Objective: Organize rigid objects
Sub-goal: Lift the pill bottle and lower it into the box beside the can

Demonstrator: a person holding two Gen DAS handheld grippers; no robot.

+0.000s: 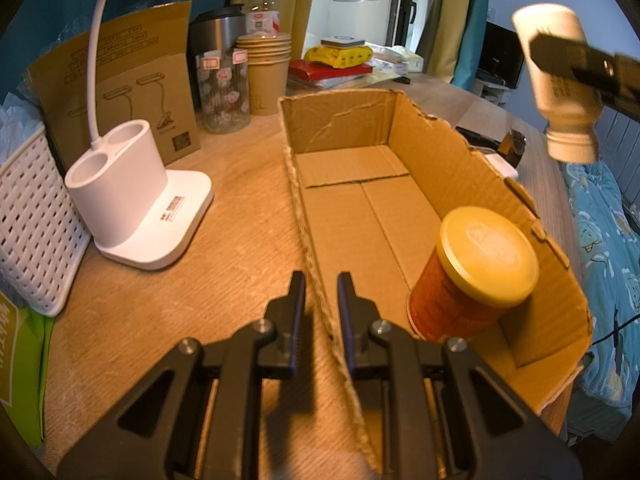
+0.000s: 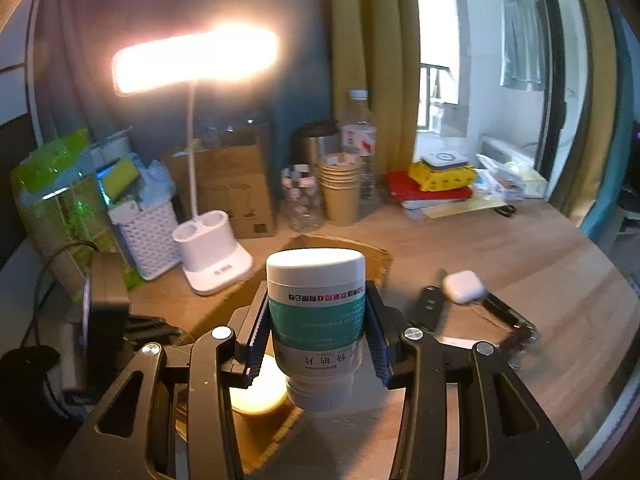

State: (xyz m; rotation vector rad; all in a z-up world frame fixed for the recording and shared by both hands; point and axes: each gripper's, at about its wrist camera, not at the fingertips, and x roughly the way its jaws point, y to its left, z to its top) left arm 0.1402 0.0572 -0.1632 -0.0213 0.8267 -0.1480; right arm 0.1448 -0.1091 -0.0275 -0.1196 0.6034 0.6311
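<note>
Carrying the white pill bottle (image 2: 316, 320) over the cardboard box (image 1: 460, 160), bring it down onto bare floor beside the yellow-lidded can (image 1: 476, 272) before letting go. The right gripper (image 2: 316, 322) clamps the inverted bottle's body, aloft above the box's right wall. The left gripper (image 1: 320, 300), nearly closed, pinches the box's left wall.

Bedroom: desk lamp (image 1: 136, 200), bedding (image 1: 604, 232), curtains (image 2: 368, 40).

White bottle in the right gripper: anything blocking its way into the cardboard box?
Nothing visible. The bottle hangs above the open-topped box; only the yellow-lidded can stands in its near corner, the rest of the floor bare.
</note>
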